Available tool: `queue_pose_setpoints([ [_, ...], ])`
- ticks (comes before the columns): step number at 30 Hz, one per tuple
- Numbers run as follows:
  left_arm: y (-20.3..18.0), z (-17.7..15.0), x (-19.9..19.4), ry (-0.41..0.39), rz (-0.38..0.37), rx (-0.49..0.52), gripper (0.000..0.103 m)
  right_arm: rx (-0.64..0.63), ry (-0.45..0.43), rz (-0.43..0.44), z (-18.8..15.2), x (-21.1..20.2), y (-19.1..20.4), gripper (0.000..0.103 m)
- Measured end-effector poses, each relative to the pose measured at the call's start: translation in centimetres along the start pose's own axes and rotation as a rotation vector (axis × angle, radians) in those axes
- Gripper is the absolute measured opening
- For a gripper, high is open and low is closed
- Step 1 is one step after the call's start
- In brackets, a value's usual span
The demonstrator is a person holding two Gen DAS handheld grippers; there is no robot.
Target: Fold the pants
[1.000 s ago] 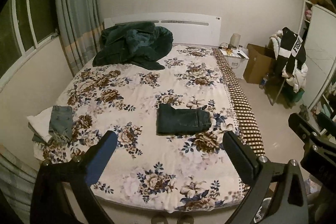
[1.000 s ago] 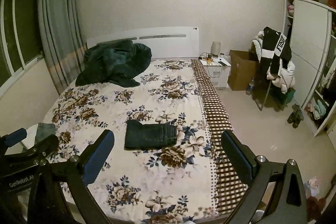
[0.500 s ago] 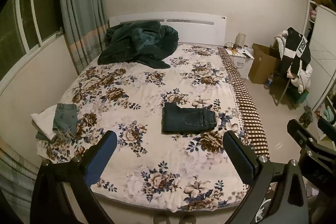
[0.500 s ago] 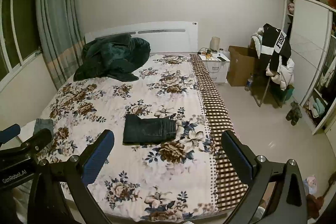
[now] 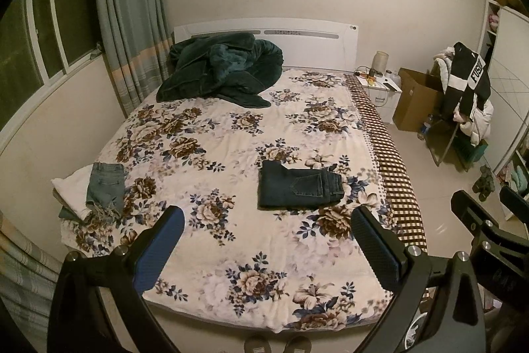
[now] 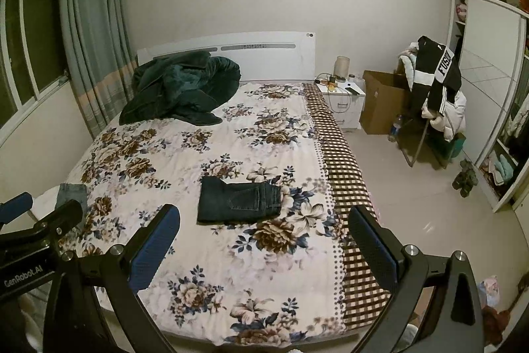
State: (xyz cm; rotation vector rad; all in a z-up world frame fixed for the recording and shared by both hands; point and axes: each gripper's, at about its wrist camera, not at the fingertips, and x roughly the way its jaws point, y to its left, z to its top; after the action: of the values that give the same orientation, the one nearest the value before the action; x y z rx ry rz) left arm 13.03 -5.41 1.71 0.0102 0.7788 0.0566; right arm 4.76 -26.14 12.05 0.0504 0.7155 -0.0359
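Dark blue jeans (image 5: pixel 299 187) lie folded into a flat rectangle on the floral bedspread (image 5: pixel 231 148), right of the bed's middle; they also show in the right wrist view (image 6: pixel 238 203). My left gripper (image 5: pixel 267 245) is open and empty, held back from the foot of the bed. My right gripper (image 6: pixel 264 242) is open and empty too, beside the left one, which shows at the left edge of its view (image 6: pixel 36 230).
A small pile of folded clothes, light denim on top (image 5: pixel 105 184), sits at the bed's left edge. A dark green blanket (image 5: pixel 221 71) is heaped by the headboard. A nightstand (image 6: pixel 344 101), cardboard box (image 6: pixel 380 108), clothes-laden chair (image 6: pixel 436 95) and wardrobe stand right.
Both grippers have drawn back and up from the bed, so more of the bed's foot and the floor shows. The folded jeans have not moved. Both stay open.
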Motion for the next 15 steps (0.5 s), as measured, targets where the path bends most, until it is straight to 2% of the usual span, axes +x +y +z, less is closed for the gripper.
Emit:
queue_pose_setpoints([
  [15, 0.22, -0.61, -0.23, 0.003, 0.002, 0.001, 0.103, -0.004, 0.011, 0.017, -0.76, 0.15, 0.00, 0.103],
])
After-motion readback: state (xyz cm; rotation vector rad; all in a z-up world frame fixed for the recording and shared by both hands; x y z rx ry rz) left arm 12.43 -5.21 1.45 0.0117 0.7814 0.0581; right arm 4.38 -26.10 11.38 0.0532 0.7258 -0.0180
